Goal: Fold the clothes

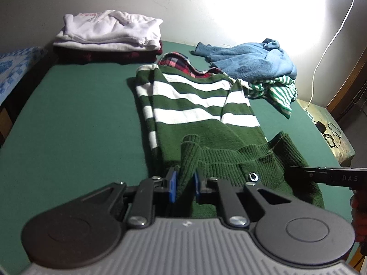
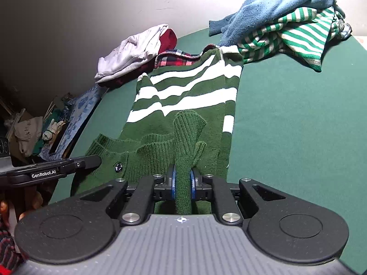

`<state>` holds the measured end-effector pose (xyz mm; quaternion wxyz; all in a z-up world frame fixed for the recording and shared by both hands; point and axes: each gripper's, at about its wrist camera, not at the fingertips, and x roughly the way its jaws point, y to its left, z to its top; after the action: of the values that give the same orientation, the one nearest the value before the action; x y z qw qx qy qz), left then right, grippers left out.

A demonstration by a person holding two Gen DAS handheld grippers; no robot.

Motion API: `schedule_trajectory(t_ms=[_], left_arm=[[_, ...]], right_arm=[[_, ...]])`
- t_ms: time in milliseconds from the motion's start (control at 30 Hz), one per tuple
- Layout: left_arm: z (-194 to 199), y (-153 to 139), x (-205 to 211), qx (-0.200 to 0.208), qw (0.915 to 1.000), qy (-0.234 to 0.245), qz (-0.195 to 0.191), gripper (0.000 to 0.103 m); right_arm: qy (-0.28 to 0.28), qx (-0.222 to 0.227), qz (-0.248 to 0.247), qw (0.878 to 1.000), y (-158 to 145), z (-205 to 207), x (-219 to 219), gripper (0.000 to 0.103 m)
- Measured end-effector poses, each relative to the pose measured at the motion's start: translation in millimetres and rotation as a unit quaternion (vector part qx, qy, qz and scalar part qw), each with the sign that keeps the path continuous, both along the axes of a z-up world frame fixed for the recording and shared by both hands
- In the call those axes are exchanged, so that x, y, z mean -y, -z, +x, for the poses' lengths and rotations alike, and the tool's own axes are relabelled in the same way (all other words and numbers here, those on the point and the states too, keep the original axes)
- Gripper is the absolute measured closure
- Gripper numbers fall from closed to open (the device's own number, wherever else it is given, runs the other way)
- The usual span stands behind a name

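1. Green striped sweater: lies flat mid-table, sleeves folded in, ribbed hem raised at the near edge.
2. Left gripper: jaws pinching the hem's left corner.
3. Right gripper: jaws pinching the hem's right corner.
4. Step in hand: likely the bottom-to-collar fold.
5. Next move calls for carrying both corners forward together, level, toward the plaid collar.
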<state>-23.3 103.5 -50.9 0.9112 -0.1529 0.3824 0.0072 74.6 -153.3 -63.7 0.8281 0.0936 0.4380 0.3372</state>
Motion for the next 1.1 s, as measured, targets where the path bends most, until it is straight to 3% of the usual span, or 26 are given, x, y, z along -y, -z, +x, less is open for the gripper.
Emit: schedule_trajectory(t_ms=[300,533,733,1100], left_arm=[[7.4,-12.4,-4.9,0.023,0.9996,-0.007,-0.014,0.092],[18.5,-0.4,-8.9,0.008,0.9997,-0.017,-0.015,0.092],[26.9,-12.0,-11.2,0.026,0.9995,-0.016,-0.003,0.092],[46.9,15.3,-15.5,-0.010,0.9994,-0.033,-0.006,0.091]], right_arm=[[0.009,0.008,0.016,1.000,-4.6,5.4,2.3,0.090],[0.032,-0.009,0.023,0.999,5.5,16.4,-0.3,0.090],[0.030,0.015,0.037,0.999,-2.6,19.9,-2.5,0.090],[0.055,-0.029,0.015,0.998,22.2,40.1,-9.0,0.090]])
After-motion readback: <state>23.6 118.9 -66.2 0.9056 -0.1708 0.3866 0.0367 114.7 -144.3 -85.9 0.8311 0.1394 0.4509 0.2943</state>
